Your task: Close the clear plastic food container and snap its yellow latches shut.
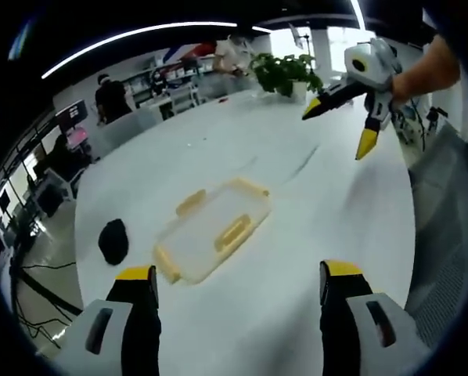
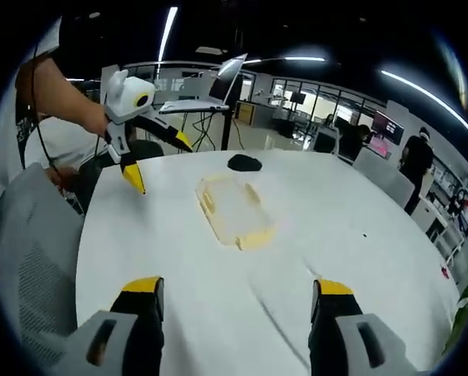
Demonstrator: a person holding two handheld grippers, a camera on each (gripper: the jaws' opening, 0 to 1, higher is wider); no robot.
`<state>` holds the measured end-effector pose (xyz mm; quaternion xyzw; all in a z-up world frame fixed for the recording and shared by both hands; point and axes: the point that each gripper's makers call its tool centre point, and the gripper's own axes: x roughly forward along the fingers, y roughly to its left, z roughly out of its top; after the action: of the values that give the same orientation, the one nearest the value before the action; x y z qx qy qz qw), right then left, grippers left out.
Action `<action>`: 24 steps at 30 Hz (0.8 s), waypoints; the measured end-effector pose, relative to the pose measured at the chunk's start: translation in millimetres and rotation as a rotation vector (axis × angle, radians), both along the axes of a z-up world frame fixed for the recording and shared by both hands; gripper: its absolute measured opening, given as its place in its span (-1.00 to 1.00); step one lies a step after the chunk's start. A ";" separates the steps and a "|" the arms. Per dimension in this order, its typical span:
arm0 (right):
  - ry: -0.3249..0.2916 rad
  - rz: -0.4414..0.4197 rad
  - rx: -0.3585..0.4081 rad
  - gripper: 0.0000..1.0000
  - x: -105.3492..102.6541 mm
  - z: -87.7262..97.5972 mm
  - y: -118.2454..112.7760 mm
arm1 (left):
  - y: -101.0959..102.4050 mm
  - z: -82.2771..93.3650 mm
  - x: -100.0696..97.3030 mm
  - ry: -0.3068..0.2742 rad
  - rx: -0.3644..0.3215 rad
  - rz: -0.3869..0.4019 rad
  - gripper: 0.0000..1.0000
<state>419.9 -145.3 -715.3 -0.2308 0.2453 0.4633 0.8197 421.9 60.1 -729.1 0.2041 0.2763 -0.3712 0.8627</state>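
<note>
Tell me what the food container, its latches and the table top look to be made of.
Food container: looks like clear plastic; the white table shows through it. Latches: opaque yellow, probably plastic, matte. Table: smooth white top with a soft sheen, likely laminate, though the pictures leave that open.

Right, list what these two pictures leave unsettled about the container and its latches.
- Clear plastic food container: both views too small and blurred to tell if the lid is seated.
- Yellow latches: snapped or loose cannot be told, same blur.
- Black object beside it: too small to identify.
- Left gripper and right gripper: both open, above the white table, apart from the container.
</note>
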 end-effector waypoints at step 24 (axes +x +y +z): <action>-0.004 0.149 -0.066 0.49 33.0 -7.2 33.5 | 21.7 -12.3 34.1 0.004 0.110 -0.098 0.59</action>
<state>452.9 -111.8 -722.5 -0.2762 0.2411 0.5141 0.7754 455.9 81.8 -741.4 0.2639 0.2878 -0.3975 0.8304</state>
